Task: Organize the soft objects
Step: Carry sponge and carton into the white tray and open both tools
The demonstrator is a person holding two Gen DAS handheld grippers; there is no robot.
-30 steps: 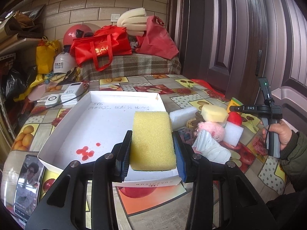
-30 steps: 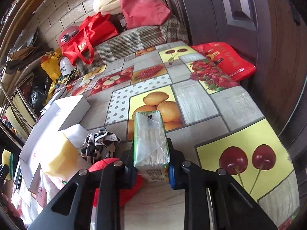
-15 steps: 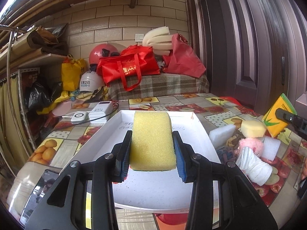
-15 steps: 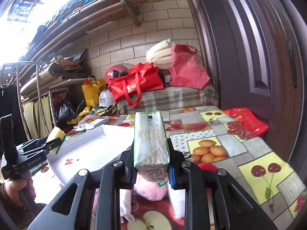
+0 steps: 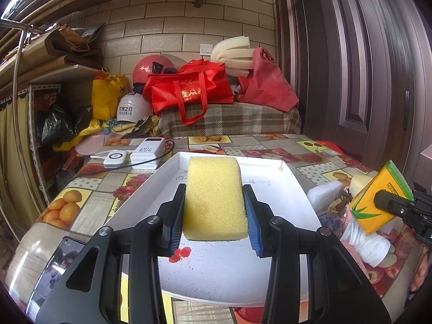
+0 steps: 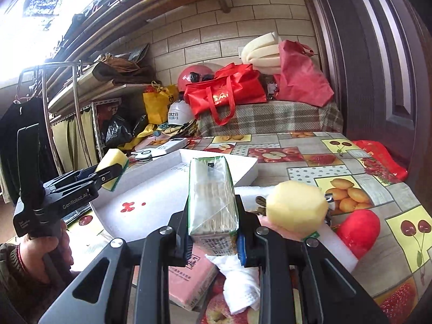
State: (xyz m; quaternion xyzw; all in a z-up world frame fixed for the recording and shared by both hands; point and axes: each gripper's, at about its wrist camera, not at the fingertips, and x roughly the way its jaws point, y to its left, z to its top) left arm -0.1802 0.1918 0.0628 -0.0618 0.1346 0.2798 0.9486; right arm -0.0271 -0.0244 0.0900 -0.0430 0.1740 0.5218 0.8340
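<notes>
Pointing lengthwise away — yellow sponge (image 5: 215,199) clamped in left claw (image 5: 214,217).

Over the last second the right gripper (image 6: 213,239) rises off the desk (image 6: 351,167) with the tissue pack (image 6: 212,199) and swings left, so the pack now hangs above the pile of soft things and points at the white tray (image 6: 172,178). The left gripper (image 5: 214,218) levels out with its yellow sponge (image 5: 214,199), which now sits higher over the tray's middle, red stain (image 5: 179,253) below the fingers.
</notes>
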